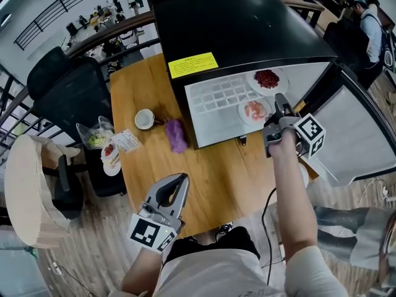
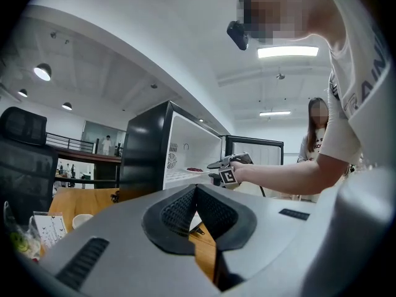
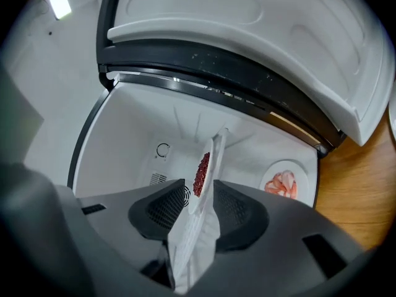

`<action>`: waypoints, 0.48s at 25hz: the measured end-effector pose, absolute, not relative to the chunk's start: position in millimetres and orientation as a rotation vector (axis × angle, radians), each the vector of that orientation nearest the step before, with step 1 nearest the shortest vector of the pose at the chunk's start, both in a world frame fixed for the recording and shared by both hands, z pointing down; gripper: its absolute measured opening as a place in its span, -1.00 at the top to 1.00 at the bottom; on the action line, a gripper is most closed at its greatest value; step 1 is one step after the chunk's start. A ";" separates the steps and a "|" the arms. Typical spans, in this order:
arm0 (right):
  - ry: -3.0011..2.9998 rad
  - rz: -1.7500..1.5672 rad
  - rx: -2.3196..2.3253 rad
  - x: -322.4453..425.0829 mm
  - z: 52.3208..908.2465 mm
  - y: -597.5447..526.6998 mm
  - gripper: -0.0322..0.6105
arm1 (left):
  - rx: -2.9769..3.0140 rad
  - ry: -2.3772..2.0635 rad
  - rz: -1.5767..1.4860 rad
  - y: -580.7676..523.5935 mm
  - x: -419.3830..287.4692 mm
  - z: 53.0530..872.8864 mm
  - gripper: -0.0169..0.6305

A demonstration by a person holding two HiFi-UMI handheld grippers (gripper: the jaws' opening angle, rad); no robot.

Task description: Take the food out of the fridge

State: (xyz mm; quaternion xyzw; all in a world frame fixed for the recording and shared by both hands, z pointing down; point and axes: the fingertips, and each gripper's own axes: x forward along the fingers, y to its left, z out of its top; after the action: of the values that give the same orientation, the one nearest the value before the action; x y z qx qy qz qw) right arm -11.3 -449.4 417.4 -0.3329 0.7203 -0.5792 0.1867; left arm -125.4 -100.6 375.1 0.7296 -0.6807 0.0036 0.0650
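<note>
On table (image 1: 216, 172), head view: fridge (image 1: 235, 30) at 12 o'clock, door (image 1: 359, 135) swung wide to 3 o'clock, so the inside is free to reach. 2 plates of food are inside, neither out yet: red plate (image 1: 266, 79) on the shelf (image 1: 216, 101), pink plate (image 1: 253, 110) nearer the opening. Right gripper (image 1: 279, 101) is in the opening, just beside the pink plate, with the red plate at its 12 o'clock. Left gripper (image 1: 179, 179) hangs at 7 o'clock over the table, well apart from the fridge; judged parked out of the way.

Left gripper view: jaws together, pads meeting at the tip, nothing between them. Fridge and right gripper lie ahead, at shelf level.

Right gripper view: picture is rolled, so the shelf runs edge-on up the middle. Jaws apart, 1 on either side of the shelf edge, pads not pressing. Red plate lines up in the gap, farther in. Pink plate is at 3 o'clock, likely on the level below. Judged: the roll sets the jaws to pinch a plate rim from above and below. Risk: the shelf gets caught with the rim.
</note>
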 end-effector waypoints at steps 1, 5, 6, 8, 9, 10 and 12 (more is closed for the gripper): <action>2.019 -1.639 -0.936 -13.3 418.2 -452.6 0.45 | 2.198 -2.057 0.010 -102.6 -127.0 376.0 0.92; 2.002 -1.664 -0.935 -20.0 421.9 -460.5 0.45 | 2.185 -2.064 0.010 -108.7 -132.0 379.2 0.92; 1.996 -1.671 -0.933 -21.4 422.9 -461.8 0.45 | 2.184 -2.065 0.009 -109.9 -132.6 379.9 0.92; 1.982 -1.686 -0.927 -23.1 424.3 -464.1 0.46 | 2.183 -2.062 0.008 -111.4 -132.8 381.3 0.92; 1.975 -1.694 -0.926 -23.5 424.6 -465.0 0.46 | 2.183 -2.060 0.009 -111.9 -132.7 382.1 0.92; 1.968 -1.702 -0.928 -23.8 424.7 -465.6 0.46 | 2.183 -2.057 0.010 -112.2 -132.7 382.8 0.92; 1.963 -1.710 -0.948 -23.7 425.0 -466.2 0.50 | 2.183 -2.054 0.011 -112.4 -133.1 383.7 0.92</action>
State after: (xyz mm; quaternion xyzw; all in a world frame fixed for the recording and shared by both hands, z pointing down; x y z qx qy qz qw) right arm -23.7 -466.2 425.0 -0.3363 0.6964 -0.6065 0.1843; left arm -133.1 -112.4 383.7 0.7264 -0.6835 0.0038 0.0722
